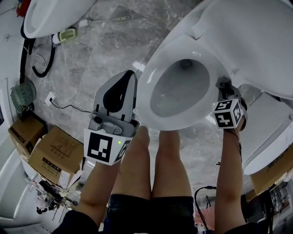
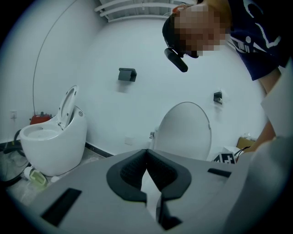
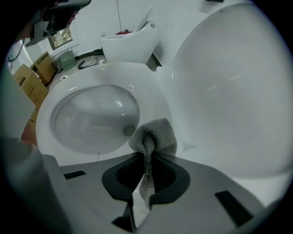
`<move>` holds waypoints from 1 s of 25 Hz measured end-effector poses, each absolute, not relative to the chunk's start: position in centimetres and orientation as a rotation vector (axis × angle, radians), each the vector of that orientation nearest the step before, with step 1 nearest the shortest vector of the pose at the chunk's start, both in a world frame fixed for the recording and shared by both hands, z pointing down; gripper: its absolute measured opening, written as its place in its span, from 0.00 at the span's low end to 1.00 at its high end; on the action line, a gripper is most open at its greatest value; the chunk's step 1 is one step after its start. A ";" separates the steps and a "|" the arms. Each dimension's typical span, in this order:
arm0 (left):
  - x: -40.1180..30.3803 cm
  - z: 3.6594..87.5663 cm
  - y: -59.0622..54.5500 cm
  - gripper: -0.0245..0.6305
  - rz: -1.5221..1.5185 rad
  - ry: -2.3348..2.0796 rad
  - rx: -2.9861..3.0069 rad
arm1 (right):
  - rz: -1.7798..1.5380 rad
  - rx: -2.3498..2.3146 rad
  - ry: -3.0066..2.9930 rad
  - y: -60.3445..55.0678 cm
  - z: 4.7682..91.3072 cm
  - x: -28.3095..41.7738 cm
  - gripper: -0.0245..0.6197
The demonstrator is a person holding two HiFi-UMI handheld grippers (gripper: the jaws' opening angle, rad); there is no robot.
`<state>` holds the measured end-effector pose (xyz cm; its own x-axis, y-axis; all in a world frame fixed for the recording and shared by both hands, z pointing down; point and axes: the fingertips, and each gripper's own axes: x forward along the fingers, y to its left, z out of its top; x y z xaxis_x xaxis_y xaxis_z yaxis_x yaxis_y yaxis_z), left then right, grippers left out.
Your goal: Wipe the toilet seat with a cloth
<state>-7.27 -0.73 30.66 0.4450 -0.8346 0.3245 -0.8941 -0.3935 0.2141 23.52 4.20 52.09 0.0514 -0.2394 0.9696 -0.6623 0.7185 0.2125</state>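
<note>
left tool (image 2: 146, 151): jaws together, nothing held, just beside toilet seat (image 1: 147, 98) left edge; open floor (image 1: 98, 55) further left
toilet seat: ring down, lid (image 1: 247, 32) up
cloth (image 3: 154, 132): bunched, touching seat's right edge
right tool (image 3: 147, 145): clamped on cloth

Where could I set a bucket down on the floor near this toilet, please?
The bare marble floor between the toilet and the second toilet is the widest free patch. The left side is crowded with cardboard boxes and a fan. To the right, another white fixture stands close, leaving little room.
</note>
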 end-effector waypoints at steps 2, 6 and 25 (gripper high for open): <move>-7.3 30.7 -0.7 0.06 0.234 -1.476 2.344 | 0.397 0.697 -1.531 6.8 52.3 23.8 0.11; -6.9 30.6 -0.6 0.06 0.239 -1.475 2.345 | 0.383 0.497 -1.561 12.6 53.1 21.3 0.11; -5.5 29.6 1.9 0.06 0.246 -1.456 2.381 | 0.391 0.654 -1.635 8.8 51.4 26.4 0.11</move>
